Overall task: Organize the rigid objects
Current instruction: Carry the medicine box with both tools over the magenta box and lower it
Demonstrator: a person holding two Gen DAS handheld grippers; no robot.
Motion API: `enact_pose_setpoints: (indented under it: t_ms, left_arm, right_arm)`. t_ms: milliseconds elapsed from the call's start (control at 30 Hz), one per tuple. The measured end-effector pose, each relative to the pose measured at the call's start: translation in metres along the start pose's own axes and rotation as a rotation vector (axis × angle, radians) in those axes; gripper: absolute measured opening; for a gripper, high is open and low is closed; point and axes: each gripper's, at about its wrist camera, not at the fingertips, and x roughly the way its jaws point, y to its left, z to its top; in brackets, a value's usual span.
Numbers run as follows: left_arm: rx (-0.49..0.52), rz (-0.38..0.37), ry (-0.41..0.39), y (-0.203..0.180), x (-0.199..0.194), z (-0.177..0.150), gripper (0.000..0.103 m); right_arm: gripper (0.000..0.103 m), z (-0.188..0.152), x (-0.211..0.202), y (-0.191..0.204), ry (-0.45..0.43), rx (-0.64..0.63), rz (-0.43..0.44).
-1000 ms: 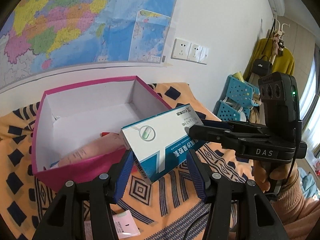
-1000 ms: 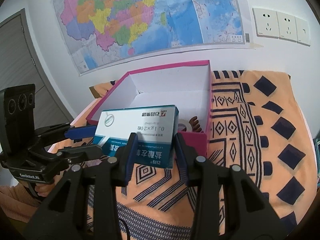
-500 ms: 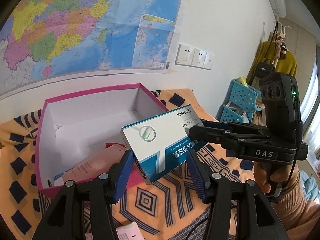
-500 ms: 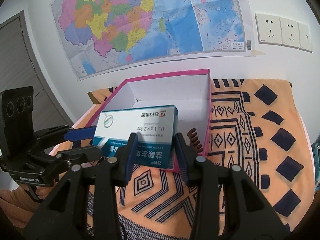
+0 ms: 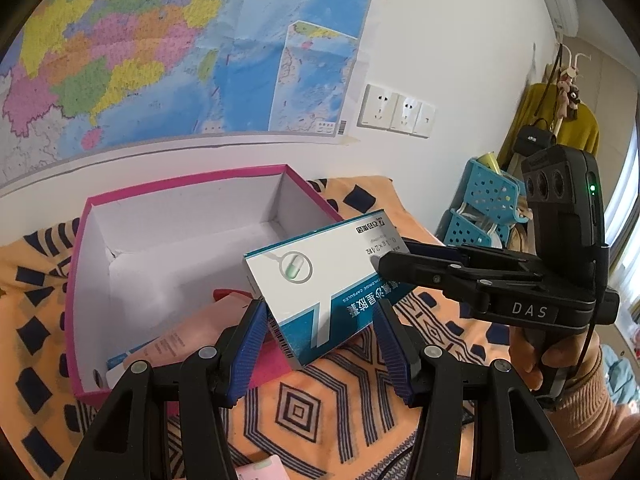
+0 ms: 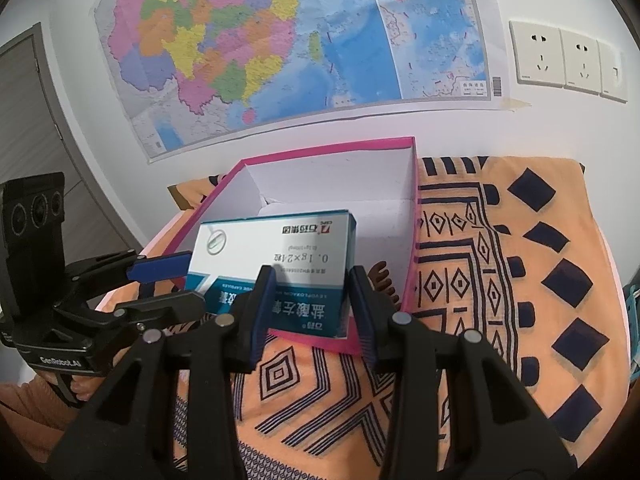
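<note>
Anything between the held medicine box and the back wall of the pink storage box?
Nothing: only bare white floor of the pink cardboard storage box lies between the blue-and-white medicine carton and its back wall, clearest in the right wrist view.

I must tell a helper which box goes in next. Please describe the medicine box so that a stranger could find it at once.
Find the pink box with white inside on the orange patterned cloth. Just above its near edge, both tools hold one flat carton, the medicine box. It alone is white and teal, with a green capsule drawn in a circle.
</note>
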Motion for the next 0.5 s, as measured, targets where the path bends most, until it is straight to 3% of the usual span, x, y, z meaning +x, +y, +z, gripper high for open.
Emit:
enact_pose_setpoints:
  t_ms: [500]
  left_arm:
    - [-0.021,0.008,0.025,0.009,0.015,0.008,0.055]
  right_arm:
    - [0.041,0.005,0.015,-0.006,0.017,0.016,-0.013]
